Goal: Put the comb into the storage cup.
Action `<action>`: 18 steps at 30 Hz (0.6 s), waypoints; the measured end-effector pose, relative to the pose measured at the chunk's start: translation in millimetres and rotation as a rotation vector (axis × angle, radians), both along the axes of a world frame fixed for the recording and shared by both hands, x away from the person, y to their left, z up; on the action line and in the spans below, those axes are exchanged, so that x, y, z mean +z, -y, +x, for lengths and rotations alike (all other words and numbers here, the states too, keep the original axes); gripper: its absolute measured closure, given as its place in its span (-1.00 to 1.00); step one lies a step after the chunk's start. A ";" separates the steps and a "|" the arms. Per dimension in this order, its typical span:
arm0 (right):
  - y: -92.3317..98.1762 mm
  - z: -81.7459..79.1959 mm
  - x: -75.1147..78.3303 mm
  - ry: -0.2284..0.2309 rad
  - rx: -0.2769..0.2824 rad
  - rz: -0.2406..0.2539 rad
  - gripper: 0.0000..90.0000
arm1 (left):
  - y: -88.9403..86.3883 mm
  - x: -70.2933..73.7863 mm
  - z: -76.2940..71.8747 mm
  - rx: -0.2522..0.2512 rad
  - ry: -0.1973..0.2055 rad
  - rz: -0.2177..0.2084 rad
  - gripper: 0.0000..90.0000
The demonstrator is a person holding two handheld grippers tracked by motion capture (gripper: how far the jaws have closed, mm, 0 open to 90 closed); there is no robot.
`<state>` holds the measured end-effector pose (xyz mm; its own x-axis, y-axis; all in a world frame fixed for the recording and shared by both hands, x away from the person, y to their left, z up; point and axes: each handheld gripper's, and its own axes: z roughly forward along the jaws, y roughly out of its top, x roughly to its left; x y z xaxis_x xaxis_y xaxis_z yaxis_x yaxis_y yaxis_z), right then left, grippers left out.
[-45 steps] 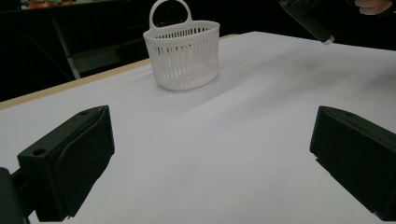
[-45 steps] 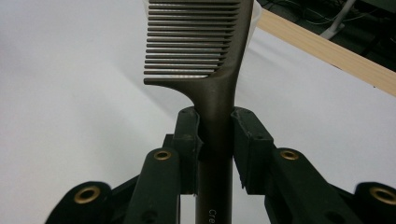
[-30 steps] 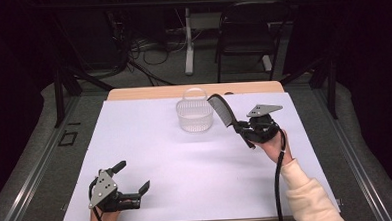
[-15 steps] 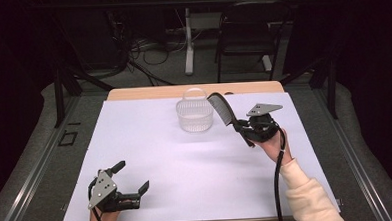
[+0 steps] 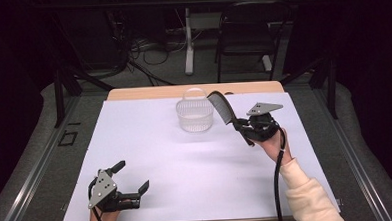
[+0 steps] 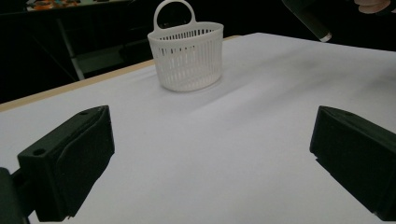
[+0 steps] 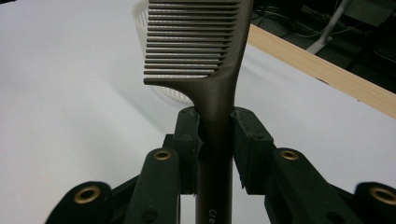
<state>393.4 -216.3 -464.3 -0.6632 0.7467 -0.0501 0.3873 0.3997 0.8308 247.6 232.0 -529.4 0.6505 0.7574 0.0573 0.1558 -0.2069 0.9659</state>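
The right gripper (image 5: 240, 126) clamps a comb (image 5: 221, 106) by its handle, held above the table (image 5: 150, 142) just beside the basket (image 5: 195, 115) near the far edge. The left gripper (image 5: 132, 181) rests at the near-left corner, jaws apart and empty.

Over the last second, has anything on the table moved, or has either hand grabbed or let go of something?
Nothing has visibly changed. The right gripper stays shut on the comb, held up beside the white basket. The left gripper stays open and empty near the table's front edge.
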 end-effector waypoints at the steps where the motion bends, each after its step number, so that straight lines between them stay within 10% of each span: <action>1: 0.3 0.1 0.2 0.000 -0.002 0.001 0.62 | 0.4 0.1 0.1 0.000 0.001 -0.001 -1.00; 18: -2.6 4.1 10.8 0.020 -0.004 0.011 0.62 | 1.1 0.5 -0.1 -0.002 0.005 0.004 -1.00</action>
